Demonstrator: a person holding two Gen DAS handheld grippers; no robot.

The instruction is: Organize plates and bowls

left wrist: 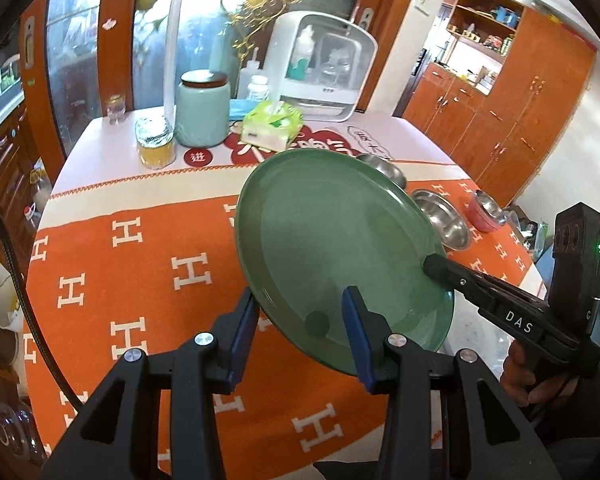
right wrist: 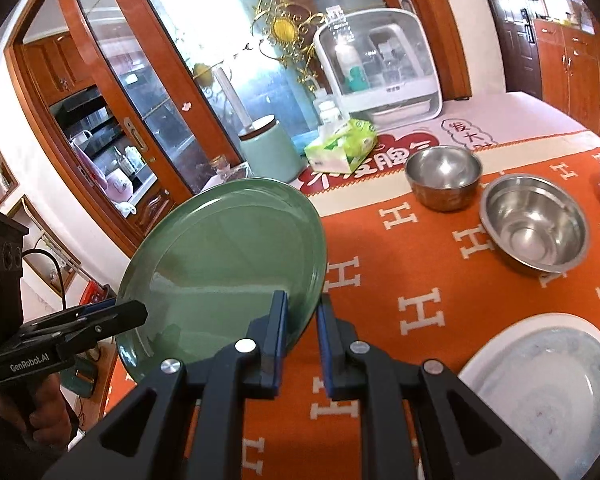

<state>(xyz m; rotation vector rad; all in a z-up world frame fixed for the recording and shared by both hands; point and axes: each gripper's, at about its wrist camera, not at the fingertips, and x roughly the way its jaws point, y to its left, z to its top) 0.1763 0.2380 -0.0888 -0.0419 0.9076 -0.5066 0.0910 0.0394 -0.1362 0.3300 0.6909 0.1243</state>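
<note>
Both tongs pinch a green plate [left wrist: 340, 248] by opposite rims, holding it tilted above the orange tablecloth [left wrist: 140, 280]. The left gripper [left wrist: 300, 320] has its jaws astride the near rim; the right gripper [right wrist: 302, 316] likewise. Beyond the right tongs sit two steel bowls [right wrist: 534, 224], with a white plate [right wrist: 540, 392] just beside them.

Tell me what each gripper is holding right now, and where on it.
Both hold the round green ceramic plate by its rim: right gripper shut on one edge; left gripper straddles the opposite edge, its grip unclear.
</note>
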